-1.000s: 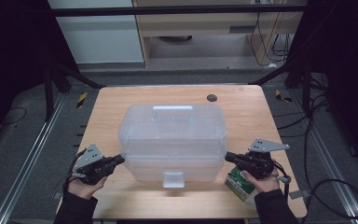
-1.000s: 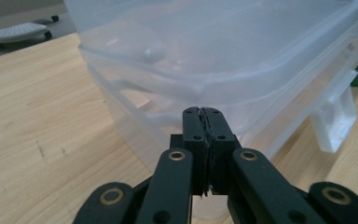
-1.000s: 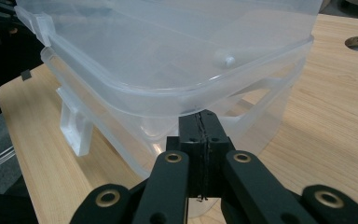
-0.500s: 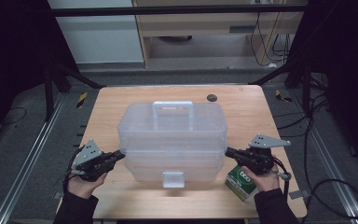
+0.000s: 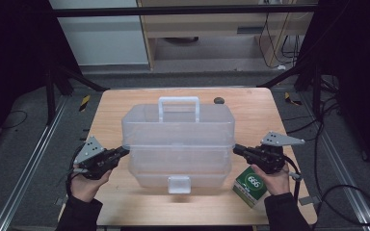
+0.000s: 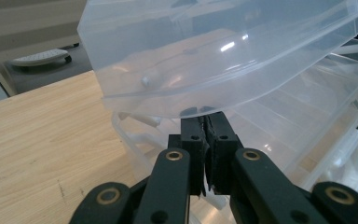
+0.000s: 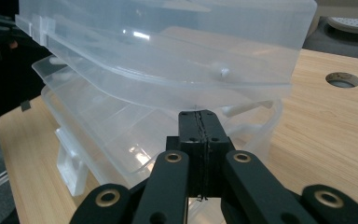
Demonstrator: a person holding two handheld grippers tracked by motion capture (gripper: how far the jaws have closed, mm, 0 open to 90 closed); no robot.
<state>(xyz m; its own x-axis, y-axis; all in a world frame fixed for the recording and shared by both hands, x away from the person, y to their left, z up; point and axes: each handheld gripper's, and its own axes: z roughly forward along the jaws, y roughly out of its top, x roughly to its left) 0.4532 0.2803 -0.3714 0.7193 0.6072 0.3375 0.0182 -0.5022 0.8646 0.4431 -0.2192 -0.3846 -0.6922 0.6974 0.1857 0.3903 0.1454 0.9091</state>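
Tabletop (image 5: pixel 125 103): light wood, rectangular, seen from above in the high view.
Storage box (image 5: pixel 178 144): clear plastic, tiered, in the middle of the tabletop, nearer its front edge than its far edge; white latch facing the front edge.
Lid (image 5: pixel 178 126): raised off the lower tiers at the front, tilted; gap beneath it plain in both gripper views.
Handle (image 5: pixel 178 107): white, standing upright on top of the lid, toward the far edge.
Left gripper (image 5: pixel 122 152): held in the left hand (image 5: pixel 87 183) near the left edge; tips at the box's left end, at the seam under the lid.
Left gripper state: jaws pressed together with almost no gap, nothing between them, tips just under the lid's rim in the left gripper view (image 6: pixel 205 122).
Right gripper (image 5: pixel 236 149): held in the right hand (image 5: pixel 272 179) near the right edge; tips at the box's right end, same seam.
Right gripper state: jaws closed flat against each other, empty, tips just below the lid's edge in the right gripper view (image 7: pixel 200 115).
Green carton (image 5: pixel 251 185): white "666" mark, at the front-right corner, beside the box, partly under the right hand.
Round hole (image 5: pixel 218 100): dark, in the tabletop near the far edge, right of the handle.
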